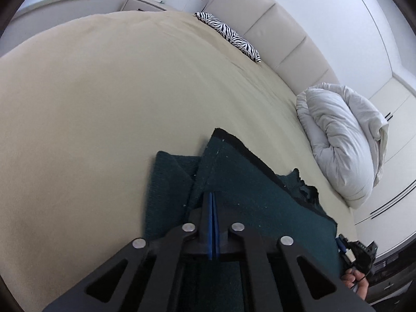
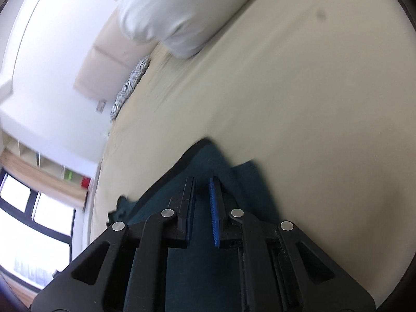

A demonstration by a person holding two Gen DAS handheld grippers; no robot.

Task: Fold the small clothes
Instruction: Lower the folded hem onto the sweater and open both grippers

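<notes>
A dark green knit garment (image 1: 241,182) with a black edge lies partly folded on the cream bed sheet (image 1: 91,117). My left gripper (image 1: 212,195) is shut, its blue pads pressed together over the garment; whether cloth is pinched between them I cannot tell. In the right wrist view the same garment (image 2: 205,161) lies under my right gripper (image 2: 204,179), whose jaws stand a little apart with nothing between them. The right gripper also shows at the left wrist view's lower right edge (image 1: 358,254).
A rumpled white duvet (image 1: 343,140) lies at the bed's right side and shows blurred in the right wrist view (image 2: 169,13). A zebra-print cushion (image 1: 228,35) rests against the padded headboard (image 1: 273,26). A window (image 2: 31,223) is at the left.
</notes>
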